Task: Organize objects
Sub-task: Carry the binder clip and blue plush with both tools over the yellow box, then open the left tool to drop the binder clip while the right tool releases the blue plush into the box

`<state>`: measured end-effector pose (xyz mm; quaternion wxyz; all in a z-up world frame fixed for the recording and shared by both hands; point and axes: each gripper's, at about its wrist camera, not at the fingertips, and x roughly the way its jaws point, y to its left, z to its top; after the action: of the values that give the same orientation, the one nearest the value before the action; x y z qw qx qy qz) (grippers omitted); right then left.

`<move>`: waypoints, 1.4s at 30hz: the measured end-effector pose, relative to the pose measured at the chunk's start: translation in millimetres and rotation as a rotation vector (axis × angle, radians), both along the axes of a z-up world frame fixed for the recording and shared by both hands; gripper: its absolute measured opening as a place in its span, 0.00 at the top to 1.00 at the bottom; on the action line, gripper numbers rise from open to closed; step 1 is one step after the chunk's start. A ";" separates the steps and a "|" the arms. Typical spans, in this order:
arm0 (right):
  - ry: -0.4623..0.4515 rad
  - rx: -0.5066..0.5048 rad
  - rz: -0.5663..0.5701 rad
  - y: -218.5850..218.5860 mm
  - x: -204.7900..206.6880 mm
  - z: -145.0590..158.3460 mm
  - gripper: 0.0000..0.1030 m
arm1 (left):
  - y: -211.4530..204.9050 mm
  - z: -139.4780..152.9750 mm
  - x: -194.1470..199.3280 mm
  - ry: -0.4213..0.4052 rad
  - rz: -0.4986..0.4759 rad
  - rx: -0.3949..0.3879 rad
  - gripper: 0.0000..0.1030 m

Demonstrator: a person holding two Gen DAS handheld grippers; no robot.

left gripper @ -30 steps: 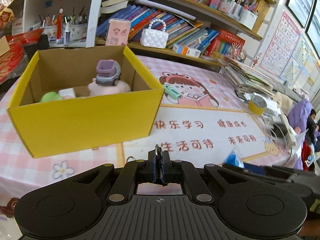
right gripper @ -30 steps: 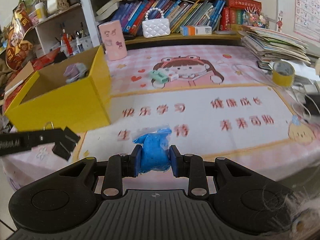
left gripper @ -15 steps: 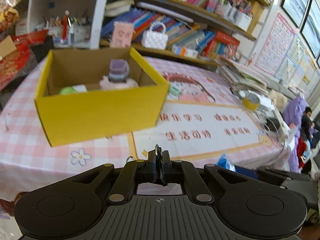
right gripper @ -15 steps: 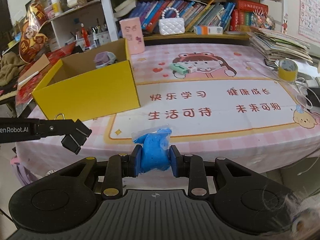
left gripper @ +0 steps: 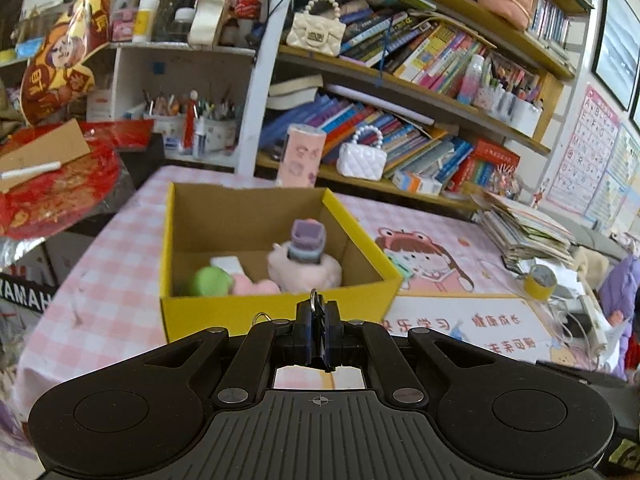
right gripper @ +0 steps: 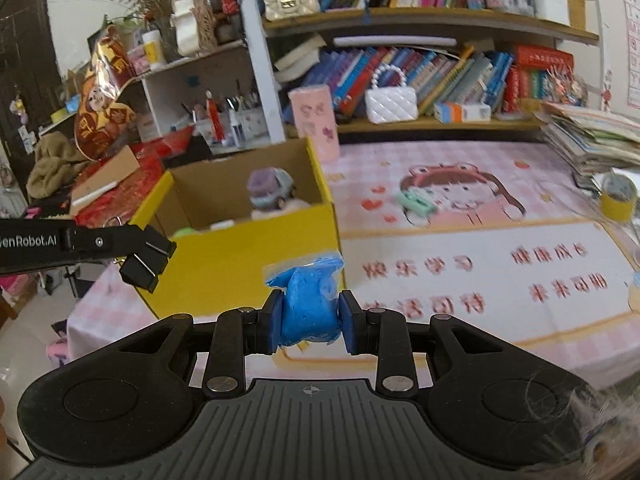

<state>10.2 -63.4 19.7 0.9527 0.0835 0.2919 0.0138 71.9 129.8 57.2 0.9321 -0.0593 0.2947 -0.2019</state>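
Note:
A yellow cardboard box (left gripper: 280, 308) (right gripper: 248, 268) stands open on the pink table; inside lie a purple toy car on a pink plush (left gripper: 306, 258), a green ball (left gripper: 210, 282) and a white item. My left gripper (left gripper: 317, 334) is shut on a black binder clip (right gripper: 146, 258), held in the air in front of the box's near wall. My right gripper (right gripper: 309, 322) is shut on a blue bagged lump (right gripper: 308, 304), held in the air at the box's right front corner.
A mint green object (right gripper: 416, 202) lies on the cartoon mat (right gripper: 480, 240) to the right of the box. A yellow tape roll (right gripper: 618, 200), a paper stack (right gripper: 592, 140), a pink canister (right gripper: 314, 122) and bookshelves (left gripper: 400, 60) ring the table's far side.
Both grippers have risen and tilted upward with their loads. The left one now looks down into the box from above its near wall.

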 end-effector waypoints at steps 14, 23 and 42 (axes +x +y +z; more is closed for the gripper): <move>-0.084 -0.099 0.113 26.4 75.0 26.2 0.74 | 5.1 10.7 53.9 -0.072 0.062 0.033 0.96; -0.073 -0.200 0.201 27.6 114.8 20.3 0.74 | -6.9 0.9 90.8 -0.057 0.102 0.066 0.96; 0.069 -0.265 0.419 55.8 192.8 -34.2 0.74 | -31.4 -45.3 153.0 0.075 0.120 0.268 0.96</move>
<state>203.0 -7.6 -14.6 0.9212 -0.1043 0.3344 0.1697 224.9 98.4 12.0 0.9304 0.0406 0.3497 -0.1024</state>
